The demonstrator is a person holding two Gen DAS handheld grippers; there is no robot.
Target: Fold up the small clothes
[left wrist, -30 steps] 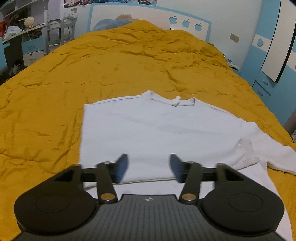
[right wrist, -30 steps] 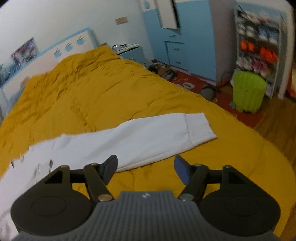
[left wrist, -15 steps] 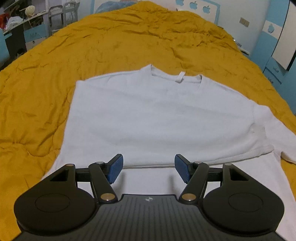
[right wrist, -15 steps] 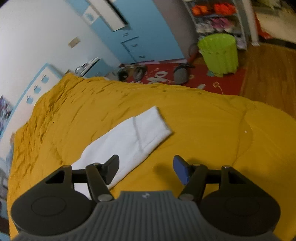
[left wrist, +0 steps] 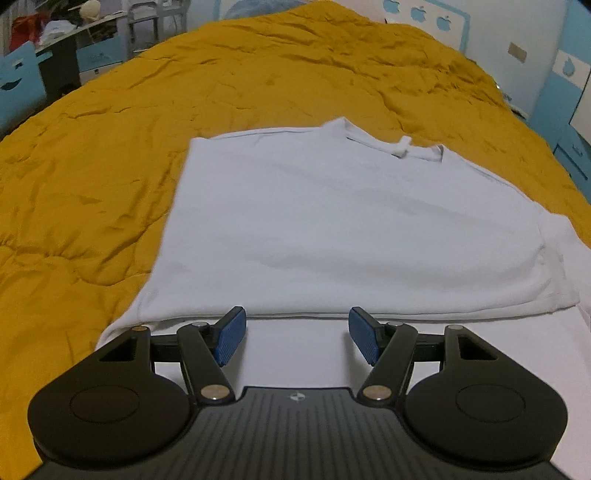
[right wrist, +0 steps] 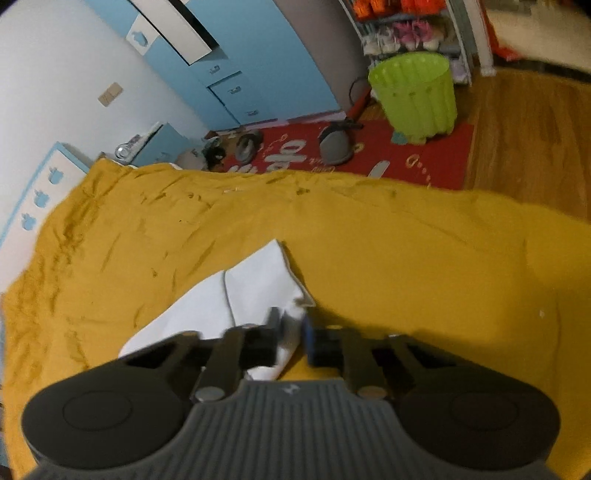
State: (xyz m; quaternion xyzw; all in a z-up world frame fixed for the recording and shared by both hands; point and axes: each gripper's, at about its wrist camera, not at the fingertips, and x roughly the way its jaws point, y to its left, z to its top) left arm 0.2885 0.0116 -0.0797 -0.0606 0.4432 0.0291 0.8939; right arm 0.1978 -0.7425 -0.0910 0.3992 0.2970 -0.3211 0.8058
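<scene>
A white long-sleeved top (left wrist: 332,229) lies flat on the yellow bedspread (left wrist: 92,177), collar at the far end, one side folded in over the body. My left gripper (left wrist: 295,334) is open and empty, low over the top's near hem. In the right wrist view the outstretched white sleeve (right wrist: 236,302) lies on the bedspread (right wrist: 424,266). My right gripper (right wrist: 291,332) has its jaws closed on the cuff end of that sleeve, with white cloth between the pads.
A headboard with apple shapes (left wrist: 424,18) stands at the bed's far end. Blue cupboards (right wrist: 258,74), a green bin (right wrist: 417,96) and a red mat with shoes (right wrist: 332,144) lie beyond the bed's right edge. A desk and shelves (left wrist: 55,44) stand on the left.
My right gripper has moved down to the sleeve's cuff and shut on it. My left gripper has come lower and closer to the top's hem, still open.
</scene>
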